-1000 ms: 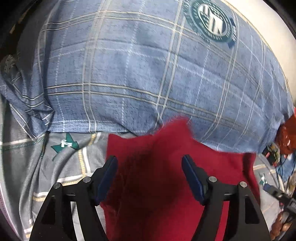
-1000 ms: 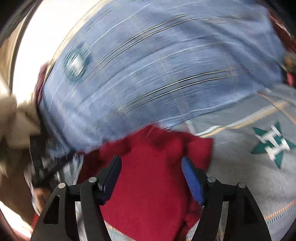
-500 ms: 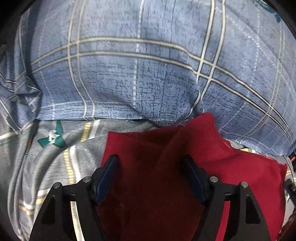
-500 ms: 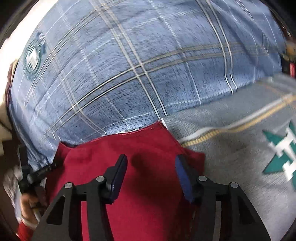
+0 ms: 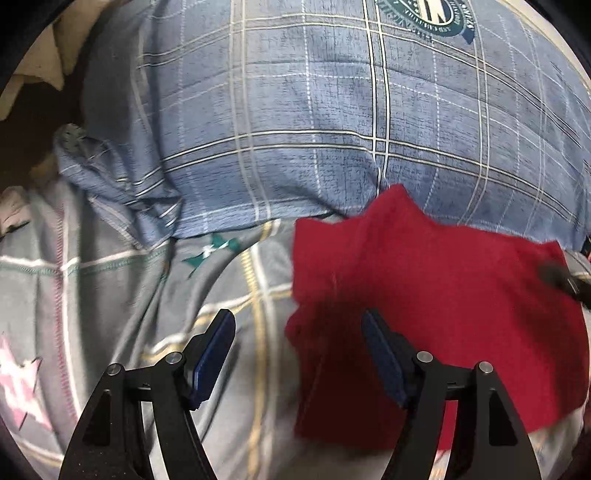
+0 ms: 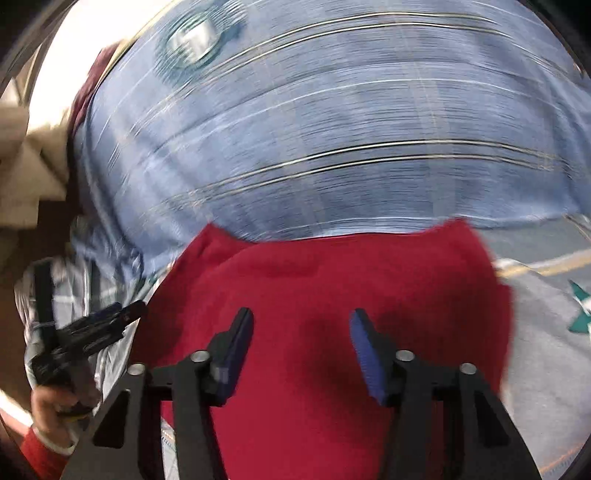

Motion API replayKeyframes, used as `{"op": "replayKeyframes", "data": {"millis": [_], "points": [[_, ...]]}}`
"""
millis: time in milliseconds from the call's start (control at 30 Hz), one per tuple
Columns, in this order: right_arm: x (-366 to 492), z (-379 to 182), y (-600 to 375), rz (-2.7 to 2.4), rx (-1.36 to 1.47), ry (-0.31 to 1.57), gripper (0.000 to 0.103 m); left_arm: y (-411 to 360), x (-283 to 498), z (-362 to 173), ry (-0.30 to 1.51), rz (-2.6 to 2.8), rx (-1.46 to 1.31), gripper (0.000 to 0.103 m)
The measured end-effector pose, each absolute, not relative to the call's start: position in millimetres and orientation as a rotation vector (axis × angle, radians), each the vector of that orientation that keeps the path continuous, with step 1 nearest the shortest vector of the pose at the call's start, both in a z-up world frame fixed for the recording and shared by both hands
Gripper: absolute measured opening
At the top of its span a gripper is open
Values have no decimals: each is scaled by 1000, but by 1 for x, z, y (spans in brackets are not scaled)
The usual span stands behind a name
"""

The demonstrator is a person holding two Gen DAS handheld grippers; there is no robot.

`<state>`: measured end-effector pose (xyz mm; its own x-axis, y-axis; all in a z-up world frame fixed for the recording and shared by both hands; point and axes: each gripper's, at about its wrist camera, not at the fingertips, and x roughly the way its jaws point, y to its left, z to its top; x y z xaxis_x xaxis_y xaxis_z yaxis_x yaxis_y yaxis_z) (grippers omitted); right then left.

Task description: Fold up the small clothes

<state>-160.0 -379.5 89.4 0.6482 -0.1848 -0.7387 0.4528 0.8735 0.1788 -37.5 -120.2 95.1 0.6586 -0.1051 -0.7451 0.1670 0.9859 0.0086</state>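
Both your left tongs [image 5: 297, 354] and right tongs [image 6: 301, 350] hang open and empty over the red cloth [image 5: 443, 295], lying on the grey bedsheet [image 5: 110, 277] against the blue plaid pillow [image 5: 314, 110]. You seem between folds: next, likely pinch an edge and carry it across.

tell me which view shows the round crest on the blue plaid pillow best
The left wrist view: the crest is sharp at the top edge of the pillow, though cropped. The right wrist view shows the whole crest, but only as a motion-blurred smear.
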Motion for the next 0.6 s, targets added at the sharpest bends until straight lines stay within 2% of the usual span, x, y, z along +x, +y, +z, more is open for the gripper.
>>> {"op": "replayKeyframes", "data": {"millis": [167, 367, 567, 600], "points": [[-94, 77, -352, -302, 363, 816, 47, -106, -60, 102, 823, -143, 55, 71], [-23, 42, -333, -323, 290, 899, 47, -90, -40, 88, 827, -141, 31, 71], [16, 14, -336, -378, 275, 900, 47, -92, -24, 72, 866, -170, 17, 71], [22, 7, -337, -380, 286, 910, 50, -92, -23, 70, 869, -172, 19, 71]]}}
